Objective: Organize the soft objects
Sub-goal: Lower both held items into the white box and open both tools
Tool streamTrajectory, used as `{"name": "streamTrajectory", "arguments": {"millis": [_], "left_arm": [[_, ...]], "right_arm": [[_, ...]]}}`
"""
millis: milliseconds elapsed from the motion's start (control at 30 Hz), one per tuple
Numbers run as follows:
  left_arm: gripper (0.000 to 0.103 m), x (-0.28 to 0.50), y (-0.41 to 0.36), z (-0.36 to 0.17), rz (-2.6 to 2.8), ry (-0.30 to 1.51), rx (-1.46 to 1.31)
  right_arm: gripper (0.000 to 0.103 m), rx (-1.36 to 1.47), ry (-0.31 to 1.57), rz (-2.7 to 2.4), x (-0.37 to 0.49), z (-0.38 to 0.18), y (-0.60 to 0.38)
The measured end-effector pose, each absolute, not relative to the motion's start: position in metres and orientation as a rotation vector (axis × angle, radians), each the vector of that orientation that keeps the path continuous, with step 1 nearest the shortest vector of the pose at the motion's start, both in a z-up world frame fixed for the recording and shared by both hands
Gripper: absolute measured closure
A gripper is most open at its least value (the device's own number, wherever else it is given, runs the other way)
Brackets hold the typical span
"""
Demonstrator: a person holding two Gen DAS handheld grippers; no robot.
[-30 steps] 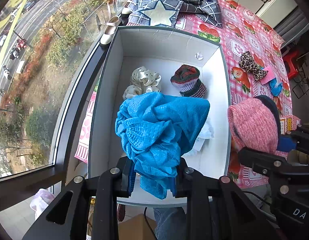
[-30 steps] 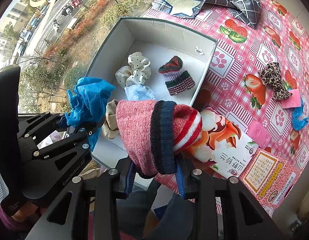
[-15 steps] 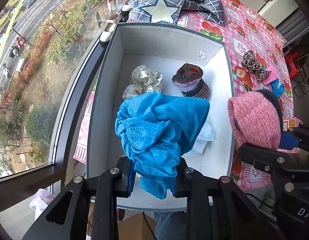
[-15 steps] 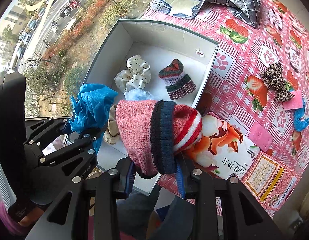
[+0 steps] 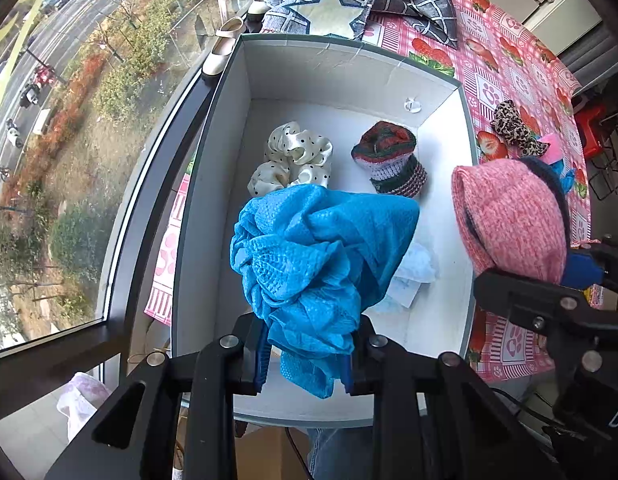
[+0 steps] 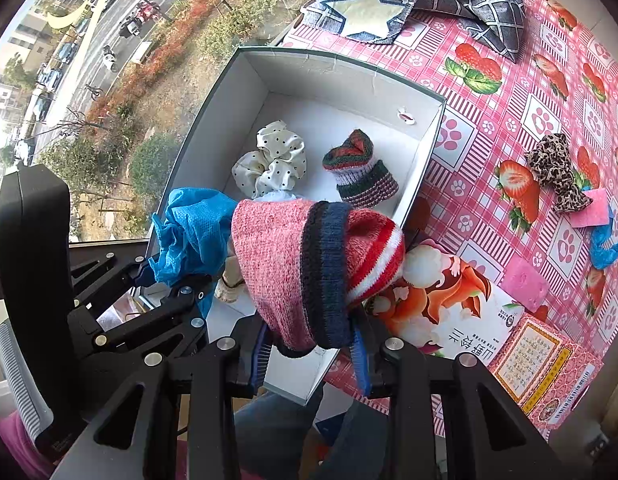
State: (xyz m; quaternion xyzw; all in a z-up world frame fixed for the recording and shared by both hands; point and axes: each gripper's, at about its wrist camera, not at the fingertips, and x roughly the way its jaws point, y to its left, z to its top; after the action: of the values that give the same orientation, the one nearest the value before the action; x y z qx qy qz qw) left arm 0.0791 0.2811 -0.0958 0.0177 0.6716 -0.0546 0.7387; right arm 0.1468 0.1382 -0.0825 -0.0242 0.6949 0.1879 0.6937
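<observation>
My left gripper (image 5: 305,364) is shut on a crumpled blue cloth (image 5: 317,252) and holds it above the near half of a white open box (image 5: 341,76). My right gripper (image 6: 309,356) is shut on a pink knit hat with navy, red and white stripes (image 6: 309,264), held over the box's near right corner. The hat also shows in the left wrist view (image 5: 509,220). Inside the box lie a cream polka-dot scrunchie (image 5: 293,160), a small striped knit hat (image 5: 393,160) and a pale blue cloth (image 5: 413,276).
The box (image 6: 349,76) sits on a pink strawberry tablecloth (image 6: 509,112) beside a window. On the cloth lie a leopard scrunchie (image 6: 557,172), pink sponges (image 6: 525,280), a small blue cloth (image 6: 605,244), two printed cartons (image 6: 449,312) and a grey star-patterned fabric (image 6: 389,0).
Both grippers have moved slightly forward and over the box with their loads; the box looks a little closer. Both stay shut.
</observation>
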Motion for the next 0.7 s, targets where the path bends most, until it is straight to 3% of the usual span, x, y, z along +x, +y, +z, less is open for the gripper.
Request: {"name": "streamTrajectory", "arguments": {"millis": [700], "left_arm": [[0.074,0.108,0.281,-0.115,-0.069,1.505,0.042]], "right_arm": [[0.068,-0.016,1.564,0.346,0.185,-0.099,0.142]]}}
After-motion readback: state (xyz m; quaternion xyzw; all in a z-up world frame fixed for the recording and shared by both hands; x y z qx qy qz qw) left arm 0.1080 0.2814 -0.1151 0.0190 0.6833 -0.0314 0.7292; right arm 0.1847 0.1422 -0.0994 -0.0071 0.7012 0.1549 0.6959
